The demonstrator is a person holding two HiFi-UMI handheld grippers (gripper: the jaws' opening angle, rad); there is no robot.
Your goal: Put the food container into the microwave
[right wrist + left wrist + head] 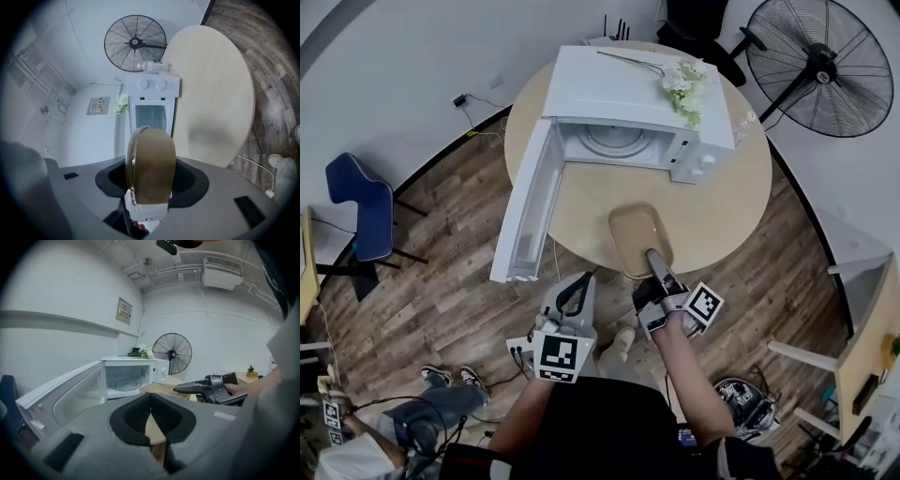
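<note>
The white microwave (628, 112) stands on the far side of the round table (722, 206). Its door (530, 202) is swung wide open to the left, and the cavity with its glass turntable (125, 383) shows. My right gripper (656, 264) is shut on the near rim of the tan food container (639, 239). It holds the container over the table's near edge, short of the microwave. In the right gripper view the container (151, 164) stands on edge between the jaws and faces the microwave (152, 101). My left gripper (578, 286) is beside it to the left, off the table edge, shut on nothing.
White flowers (684, 89) lie on top of the microwave. A small bottle (748, 120) stands to its right. A black floor fan (820, 61) is behind the table, and a blue chair (358, 202) is at the left. A person's legs (431, 403) are at the lower left.
</note>
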